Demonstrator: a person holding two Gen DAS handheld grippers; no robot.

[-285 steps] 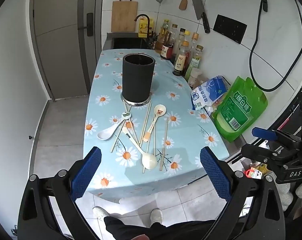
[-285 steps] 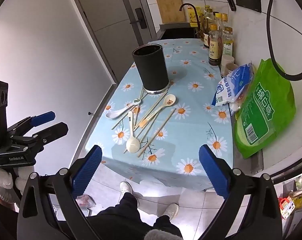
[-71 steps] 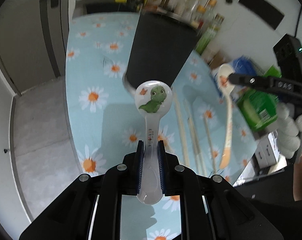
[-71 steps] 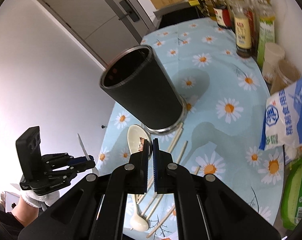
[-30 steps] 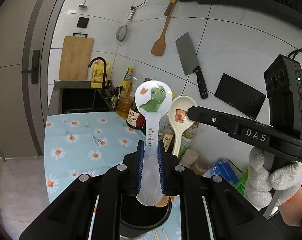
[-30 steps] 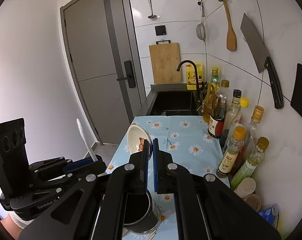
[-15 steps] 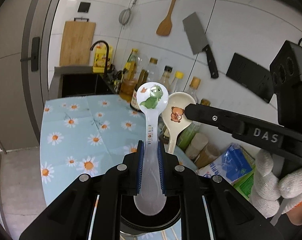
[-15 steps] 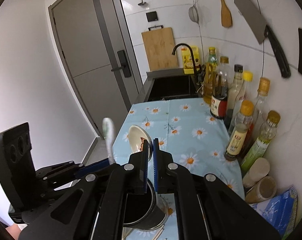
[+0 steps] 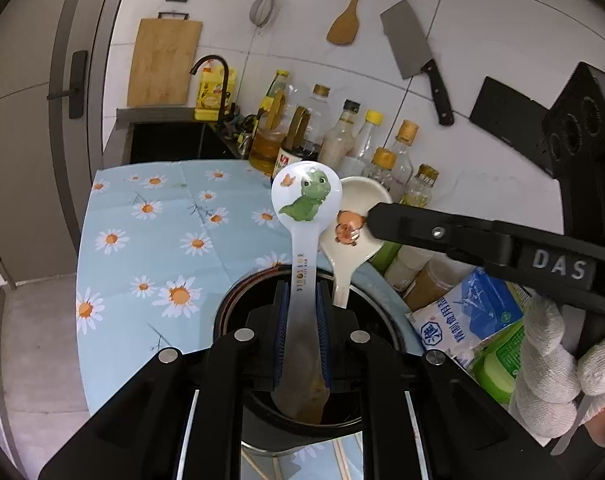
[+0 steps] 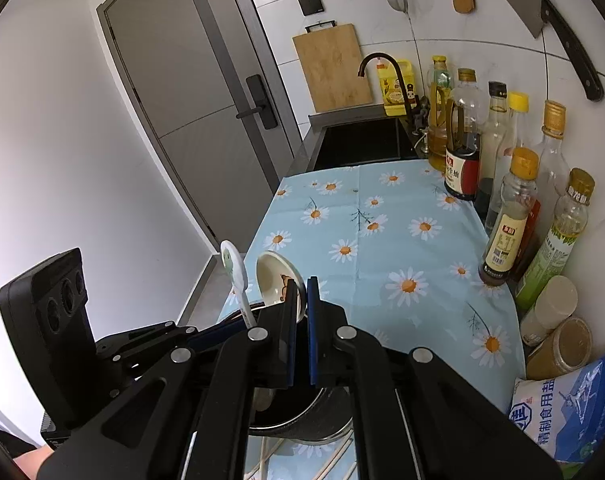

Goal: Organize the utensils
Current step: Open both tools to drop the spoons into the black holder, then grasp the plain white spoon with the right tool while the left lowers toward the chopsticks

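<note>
Two spoons over the black holder's rim — left tongs grip dinosaur spoon, right tongs pinch cream spoon.

A white tiled wall backs the narrow counter, which is covered by a light-blue daisy-print cloth. A wooden cutting board leans behind the dark sink with its curved black faucet. A wooden spatula, a steel cleaver and a mesh strainer hang on the tiles. A grey door with a black handle stands beside a plain white wall; the floor is grey.
</note>
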